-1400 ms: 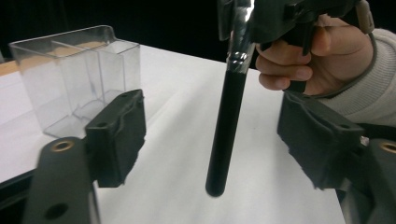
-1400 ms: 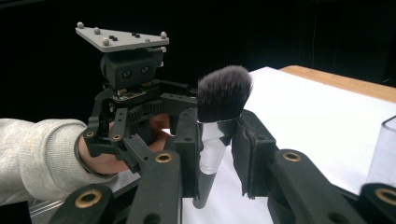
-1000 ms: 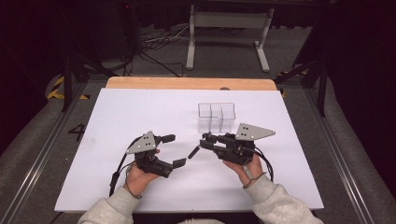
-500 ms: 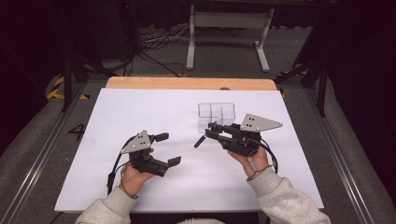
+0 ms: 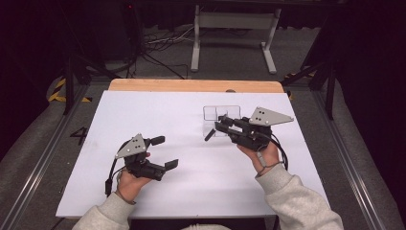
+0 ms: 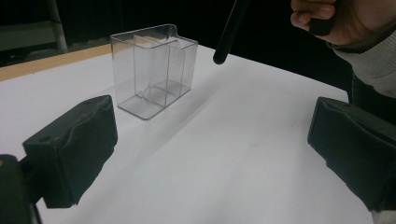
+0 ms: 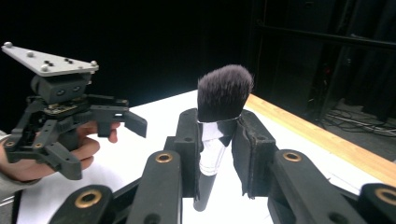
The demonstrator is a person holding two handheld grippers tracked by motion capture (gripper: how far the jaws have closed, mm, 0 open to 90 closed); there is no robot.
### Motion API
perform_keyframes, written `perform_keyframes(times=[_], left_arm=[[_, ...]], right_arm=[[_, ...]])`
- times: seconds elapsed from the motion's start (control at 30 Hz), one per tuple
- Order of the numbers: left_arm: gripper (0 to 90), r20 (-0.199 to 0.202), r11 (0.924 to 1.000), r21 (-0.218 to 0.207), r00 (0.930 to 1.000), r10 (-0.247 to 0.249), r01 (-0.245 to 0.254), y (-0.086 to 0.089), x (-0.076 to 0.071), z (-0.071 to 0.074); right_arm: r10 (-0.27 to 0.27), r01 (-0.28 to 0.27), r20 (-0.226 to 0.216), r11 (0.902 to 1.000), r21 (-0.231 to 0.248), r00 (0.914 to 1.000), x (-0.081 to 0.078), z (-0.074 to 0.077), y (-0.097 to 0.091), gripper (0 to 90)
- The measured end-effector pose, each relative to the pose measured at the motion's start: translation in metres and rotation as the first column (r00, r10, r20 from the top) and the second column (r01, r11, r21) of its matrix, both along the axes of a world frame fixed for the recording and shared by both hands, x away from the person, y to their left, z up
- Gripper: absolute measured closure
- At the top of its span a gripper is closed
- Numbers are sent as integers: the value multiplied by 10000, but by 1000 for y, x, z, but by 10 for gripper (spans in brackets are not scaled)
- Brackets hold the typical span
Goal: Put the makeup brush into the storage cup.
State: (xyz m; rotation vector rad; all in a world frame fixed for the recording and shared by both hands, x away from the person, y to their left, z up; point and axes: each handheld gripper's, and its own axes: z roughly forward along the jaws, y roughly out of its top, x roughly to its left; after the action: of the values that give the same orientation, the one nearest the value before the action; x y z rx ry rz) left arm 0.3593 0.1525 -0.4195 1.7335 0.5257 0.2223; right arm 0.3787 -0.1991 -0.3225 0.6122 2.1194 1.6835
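A makeup brush with a dark bristle head (image 7: 224, 92), a silver ferrule and a black handle stands upright between the pads of my right gripper (image 7: 218, 145), which is shut on it. From above, the right gripper (image 5: 224, 125) hovers over the near edge of a clear plastic divided box (image 5: 229, 113), with the brush handle (image 5: 209, 135) hanging down to the left. My left gripper (image 5: 164, 152) is low over the white table (image 5: 158, 115) at the front left, open, nothing between its jaws. The left gripper view shows the box (image 6: 152, 70) and the handle's tip (image 6: 229, 35) beyond the wide-apart pads (image 6: 74, 147).
White sheet covers the table; a wooden edge (image 5: 191, 85) runs along the far side. Metal rails flank the table, and a stand and cables lie on the dark floor (image 5: 230, 48) behind. The person's right hand (image 6: 327, 18) is at the top right of the left gripper view.
The right gripper has risen and moved away from the left one toward the clear box, carrying the brush. The left gripper has barely moved.
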Motion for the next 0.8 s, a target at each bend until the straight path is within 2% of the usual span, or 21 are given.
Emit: perform_keyframes(times=[0.17, 0.37, 0.63, 0.8], left_arm=[[24, 96, 9999, 138, 9999, 66, -68, 3, 0, 0], [24, 10, 9995, 151, 9996, 265, -266, 7, -1, -2], [24, -12, 9986, 266, 9990, 457, -457, 11, -2, -3], [24, -44, 9979, 249, 9982, 593, -592, 12, -2, -4]], right_arm=[[-308, 308, 54, 9995, -62, 9995, 5, 5, -4, 725], [-845, 846, 85, 9963, -168, 9964, 12, 9, -10, 726], [-1457, 1475, 405, 9880, -449, 9885, 21, 12, -13, 726], [-2027, 2052, 434, 9765, -660, 9783, 28, 12, -16, 726]])
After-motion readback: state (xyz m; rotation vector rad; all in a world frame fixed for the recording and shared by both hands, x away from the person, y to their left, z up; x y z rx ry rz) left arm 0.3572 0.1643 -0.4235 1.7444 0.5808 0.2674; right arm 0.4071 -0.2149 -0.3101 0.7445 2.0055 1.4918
